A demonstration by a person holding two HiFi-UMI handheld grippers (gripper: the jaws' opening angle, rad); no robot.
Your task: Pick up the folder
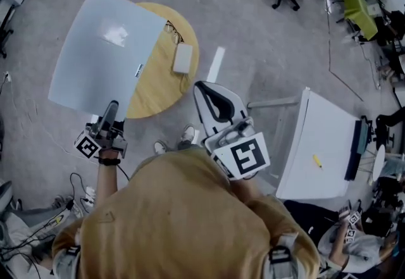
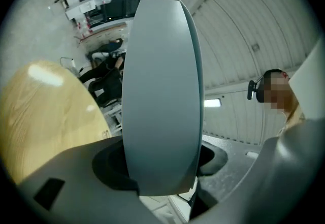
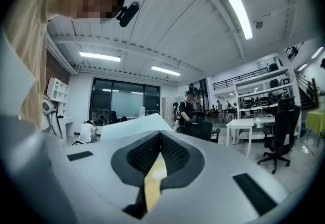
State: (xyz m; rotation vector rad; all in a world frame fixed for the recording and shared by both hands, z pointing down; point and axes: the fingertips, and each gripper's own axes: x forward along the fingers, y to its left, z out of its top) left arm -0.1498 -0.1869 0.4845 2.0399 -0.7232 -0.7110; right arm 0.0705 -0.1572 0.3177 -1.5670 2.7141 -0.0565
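table [image 1: 166, 81] below, folder [image 1: 101, 50] in l gripper [image 1: 112, 108]

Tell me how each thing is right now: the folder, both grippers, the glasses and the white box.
folder: held in the air above the table, gripped at its near edge
left gripper: shut on the folder
right gripper: shut, holding nothing
glasses: lying on the table
white box: lying flat on the table, untouched
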